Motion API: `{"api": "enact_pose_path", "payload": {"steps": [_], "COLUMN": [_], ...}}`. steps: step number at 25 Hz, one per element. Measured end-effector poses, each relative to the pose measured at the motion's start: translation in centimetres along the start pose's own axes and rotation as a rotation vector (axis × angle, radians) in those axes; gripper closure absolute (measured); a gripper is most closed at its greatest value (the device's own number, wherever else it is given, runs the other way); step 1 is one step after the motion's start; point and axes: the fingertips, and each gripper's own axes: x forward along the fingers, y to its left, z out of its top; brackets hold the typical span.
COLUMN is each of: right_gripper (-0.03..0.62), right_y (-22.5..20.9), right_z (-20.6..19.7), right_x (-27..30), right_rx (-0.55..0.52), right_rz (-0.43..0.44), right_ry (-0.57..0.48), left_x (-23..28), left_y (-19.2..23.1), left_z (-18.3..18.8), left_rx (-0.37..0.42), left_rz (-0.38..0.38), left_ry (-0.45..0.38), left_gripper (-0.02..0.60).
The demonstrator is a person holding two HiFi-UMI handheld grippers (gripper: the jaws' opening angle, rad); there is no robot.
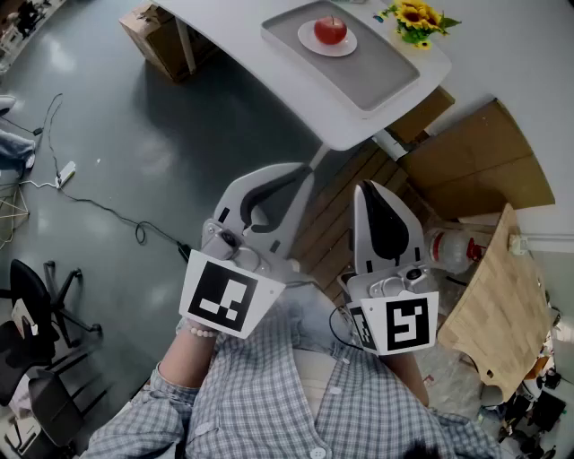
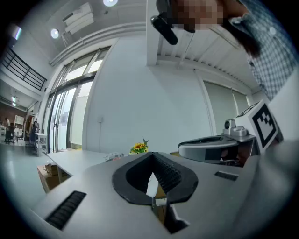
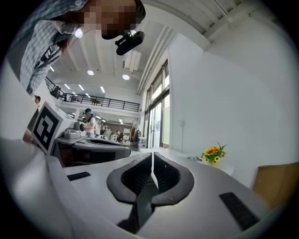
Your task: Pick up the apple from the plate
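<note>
Apple (image 1: 330,30) on plate (image 1: 305,38), tray (image 1: 386,67), desk (image 1: 269,63), top of frame | left hand-held gripper (image 1: 289,175), right hand-held gripper (image 1: 373,188): closed, empty, mid-frame, well short | I judge: carried shut for approach.

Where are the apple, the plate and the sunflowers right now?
apple (image 1: 330,30): head view, middle of the red fruit.
plate (image 1: 308,41): head view, bare left rim beside the fruit.
sunflowers (image 1: 414,14): head view, the largest yellow bloom at the table's far right end.
</note>
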Motion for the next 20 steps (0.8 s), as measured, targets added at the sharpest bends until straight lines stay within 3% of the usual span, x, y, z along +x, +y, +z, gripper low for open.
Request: {"api": "enact_pose_path", "payload": {"steps": [20], "right_gripper": [0.565], "right_y": [-2.1], "right_z": [-1.6], "right_x": [3.6], "right_rx": [0.045], "right_rz": [-0.048], "right_ry": [0.036], "left_x": [2.1], "left_y": [3.4], "left_z": [-1.4], "left_rx": [-0.029], "left_rz": [0.010], "left_ry": [0.032], "left_gripper": [0.572]}}
